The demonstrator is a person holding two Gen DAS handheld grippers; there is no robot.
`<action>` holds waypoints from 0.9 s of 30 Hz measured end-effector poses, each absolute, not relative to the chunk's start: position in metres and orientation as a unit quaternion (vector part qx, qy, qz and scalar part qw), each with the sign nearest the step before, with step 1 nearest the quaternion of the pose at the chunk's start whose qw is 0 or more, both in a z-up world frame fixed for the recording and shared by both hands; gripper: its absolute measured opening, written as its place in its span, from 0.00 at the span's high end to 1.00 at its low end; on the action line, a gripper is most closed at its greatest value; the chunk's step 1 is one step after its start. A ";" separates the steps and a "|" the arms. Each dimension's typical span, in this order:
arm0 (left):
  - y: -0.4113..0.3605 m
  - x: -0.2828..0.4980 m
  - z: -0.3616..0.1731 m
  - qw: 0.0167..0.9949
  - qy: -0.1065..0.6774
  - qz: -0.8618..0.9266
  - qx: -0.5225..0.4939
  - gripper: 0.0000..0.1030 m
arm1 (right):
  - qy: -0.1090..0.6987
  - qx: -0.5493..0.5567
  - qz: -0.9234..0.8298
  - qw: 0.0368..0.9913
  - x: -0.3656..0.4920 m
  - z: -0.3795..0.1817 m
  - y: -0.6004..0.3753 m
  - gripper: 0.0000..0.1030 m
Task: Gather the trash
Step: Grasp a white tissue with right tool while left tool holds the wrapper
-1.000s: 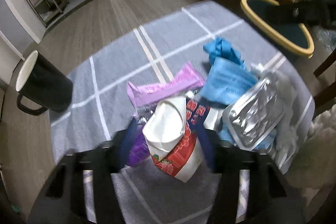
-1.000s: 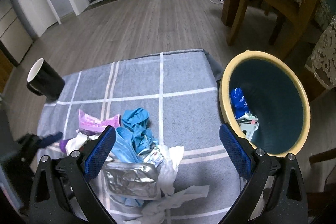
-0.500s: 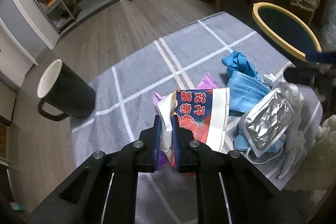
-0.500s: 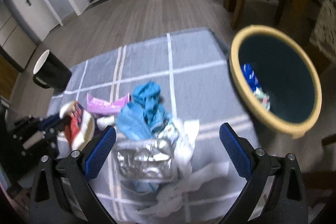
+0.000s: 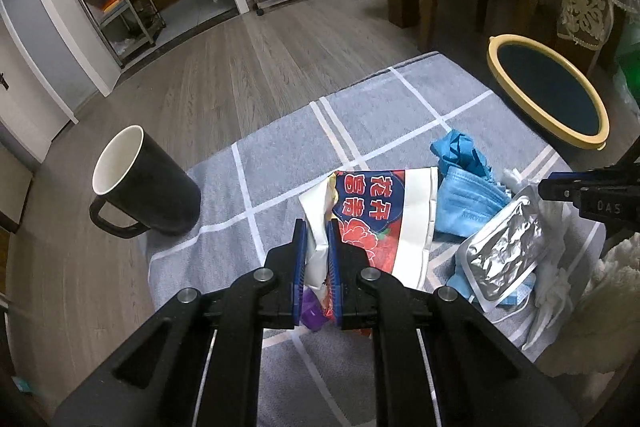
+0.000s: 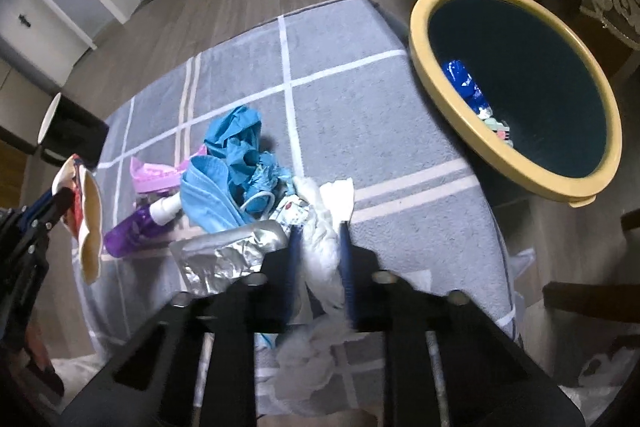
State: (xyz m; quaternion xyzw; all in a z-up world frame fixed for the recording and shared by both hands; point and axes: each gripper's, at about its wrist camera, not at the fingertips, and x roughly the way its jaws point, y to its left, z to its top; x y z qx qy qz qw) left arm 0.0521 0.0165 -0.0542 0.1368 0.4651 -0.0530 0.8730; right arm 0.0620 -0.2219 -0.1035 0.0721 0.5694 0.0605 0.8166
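Already both tongs have something between their pads, so the picking-up step is well in hand on two fronts.

From the left wrist camera, the left gripper (image 5: 317, 247) is pinched nearly flat on a red and white snack wrapper (image 5: 372, 215), which stands up out of the pads with its printed face turned to the right of them. A purple scrap shows just under the pads. Ahead and to the right of the tongs lie the blue face mask (image 5: 466, 203) and a crumpled foil pouch (image 5: 504, 255) on the grey checked cloth (image 5: 360, 119). A black mug (image 5: 144, 195) stands well off to the left. The yellow-rimmed bin (image 5: 548, 95) sits far ahead and to the right, beyond the cloth's edge.

From the right wrist camera, the right gripper (image 6: 320, 259) has its jaws closing on a wad of white tissue (image 6: 324, 247); the tissue bulges between the pads and trails below them, and they look to be pressing on it. The foil pouch lies touching the left pad's side, the blue mask just ahead, a purple bottle (image 6: 132, 231) farther left. The bin stands ahead to the right with a few scraps already in it.

Next, I judge, each hand must lift clear of the heap and carry its catch over the bin's rim before letting go. The tissue's loose tail may drag neighbouring rubbish along.
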 end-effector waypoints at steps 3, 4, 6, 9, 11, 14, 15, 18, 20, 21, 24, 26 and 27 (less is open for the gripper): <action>0.016 0.053 -0.051 0.876 0.461 -0.054 0.133 0.90 | 0.556 0.074 0.063 0.825 0.063 -0.095 -0.224 0.86; 0.016 0.054 -0.050 0.877 0.460 -0.053 0.132 0.90 | 0.550 0.075 0.062 0.830 0.063 -0.091 -0.225 0.86; 0.016 0.054 -0.047 0.879 0.457 -0.053 0.127 0.90 | 0.541 0.083 0.065 0.834 0.064 -0.083 -0.229 0.87; 0.017 0.054 -0.042 0.882 0.453 -0.052 0.119 0.90 | 0.526 0.072 0.064 0.845 0.065 -0.068 -0.231 0.87; 0.016 0.055 -0.036 0.886 0.447 -0.054 0.113 0.90 | 0.510 0.077 0.069 0.854 0.066 -0.053 -0.233 0.87; 0.012 0.054 -0.023 0.893 0.434 -0.058 0.102 0.90 | 0.478 0.074 0.075 0.872 0.067 -0.024 -0.240 0.87; 0.009 0.053 -0.018 0.897 0.426 -0.059 0.104 0.90 | 0.469 0.074 0.076 0.877 0.068 -0.016 -0.243 0.87; 0.000 0.051 -0.003 0.906 0.405 -0.065 0.105 0.90 | 0.434 0.076 0.076 0.894 0.071 0.015 -0.260 0.87; -0.006 0.049 0.006 0.911 0.394 -0.072 0.099 0.90 | 0.413 0.070 0.072 0.905 0.075 0.032 -0.272 0.87; -0.010 0.049 0.009 0.913 0.388 -0.075 0.100 0.90 | 0.403 0.066 0.070 0.910 0.077 0.041 -0.279 0.87; -0.025 0.049 0.019 0.917 0.373 -0.085 0.115 0.90 | 0.394 0.068 0.070 0.914 0.085 0.055 -0.301 0.87; -0.038 0.052 0.021 0.916 0.370 -0.094 0.123 0.90 | 0.392 0.059 0.065 0.916 0.090 0.058 -0.316 0.87; -0.043 0.054 0.021 0.915 0.372 -0.097 0.126 0.90 | 0.392 0.058 0.061 0.916 0.092 0.058 -0.324 0.87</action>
